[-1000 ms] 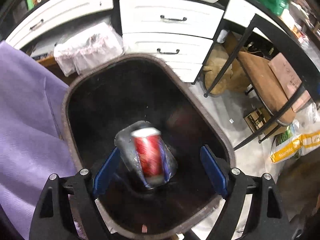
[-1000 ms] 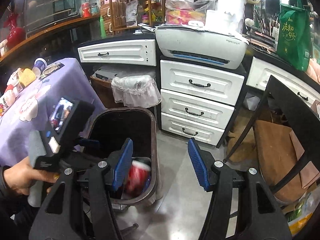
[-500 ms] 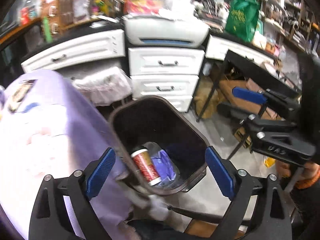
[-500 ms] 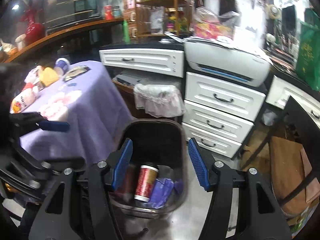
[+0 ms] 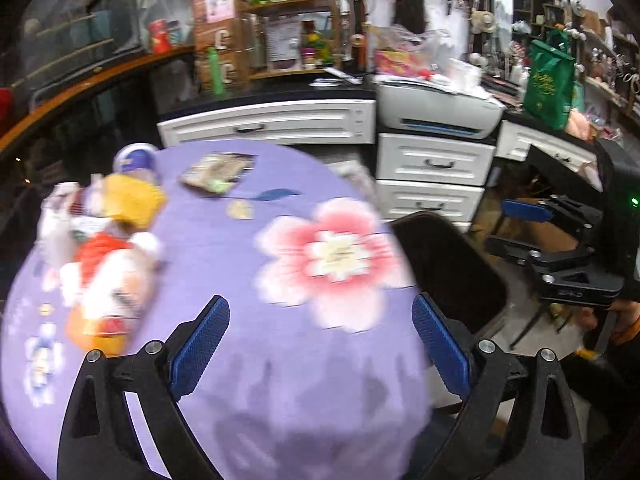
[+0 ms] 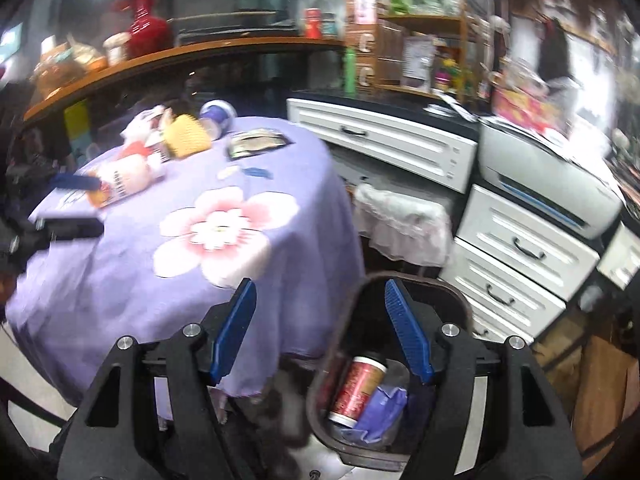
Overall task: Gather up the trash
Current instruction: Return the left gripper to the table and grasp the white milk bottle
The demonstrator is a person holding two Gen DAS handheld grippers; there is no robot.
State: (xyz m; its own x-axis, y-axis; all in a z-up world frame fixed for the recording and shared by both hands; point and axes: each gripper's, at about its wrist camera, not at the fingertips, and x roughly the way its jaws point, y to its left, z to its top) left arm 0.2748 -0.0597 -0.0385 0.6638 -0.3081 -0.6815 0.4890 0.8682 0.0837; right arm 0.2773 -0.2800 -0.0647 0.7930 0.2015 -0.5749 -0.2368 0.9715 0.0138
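Note:
My left gripper (image 5: 320,348) is open and empty above a round table under a purple flowered cloth (image 5: 280,380). On the cloth's left lie an orange and white bottle (image 5: 108,296), a yellow wrapper (image 5: 132,200), a blue and white cup (image 5: 136,160) and a flat packet (image 5: 218,170). My right gripper (image 6: 320,332) is open and empty over the gap between the table (image 6: 120,280) and the dark trash bin (image 6: 460,300). In the bin lie a red can (image 6: 358,388) and a purple wrapper (image 6: 380,408). The bottle (image 6: 124,180) also shows in the right wrist view.
White drawers (image 6: 520,248) and a grey printer (image 6: 552,192) stand behind the bin. A small bin with a white bag (image 6: 400,220) sits between the table and the drawers. A black-framed chair (image 5: 560,240) is partly hidden behind the right gripper (image 5: 568,256).
The left gripper let the red can drop into the bin, then rose and swung left over the table. The right gripper also swung left, and its jaws widened a little.

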